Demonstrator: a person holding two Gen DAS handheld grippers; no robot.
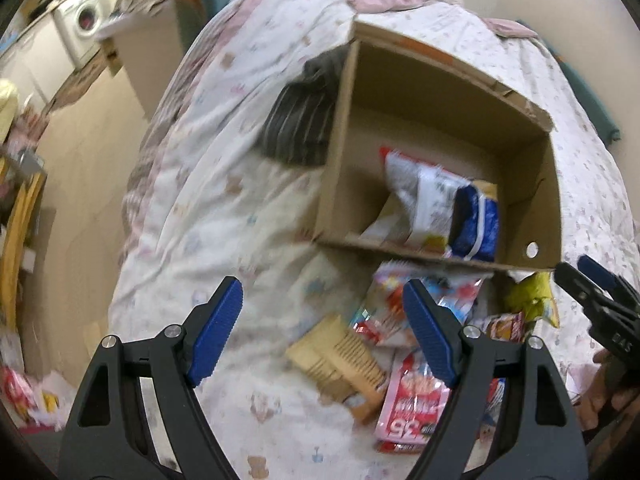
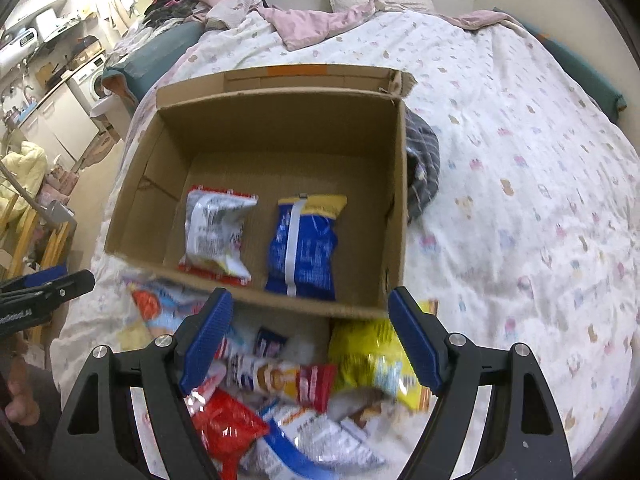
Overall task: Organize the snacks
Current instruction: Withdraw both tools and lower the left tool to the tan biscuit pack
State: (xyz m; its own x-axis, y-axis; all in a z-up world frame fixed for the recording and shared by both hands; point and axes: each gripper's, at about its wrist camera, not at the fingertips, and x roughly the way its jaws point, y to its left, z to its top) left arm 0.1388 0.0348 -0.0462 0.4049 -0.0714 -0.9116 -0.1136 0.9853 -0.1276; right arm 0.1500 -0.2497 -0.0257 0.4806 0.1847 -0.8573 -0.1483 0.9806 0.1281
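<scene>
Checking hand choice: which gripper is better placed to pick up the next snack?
Probably the right gripper: its open fingers frame the snack pile. The left gripper frames mostly bedsheet.

Even, warm indoor light is seen. Motion blur smears the snack packets (image 2: pixel 280 384) and cardboard box (image 1: pixel 536 184); fisheye edges are bent and darkly vignetted.

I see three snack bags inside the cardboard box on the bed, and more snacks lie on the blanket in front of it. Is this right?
Not quite: the cardboard box holds two snack bags, a white and red bag and a blue and yellow bag, as the right wrist view shows. The rest is right: more snacks lie in front.
</scene>
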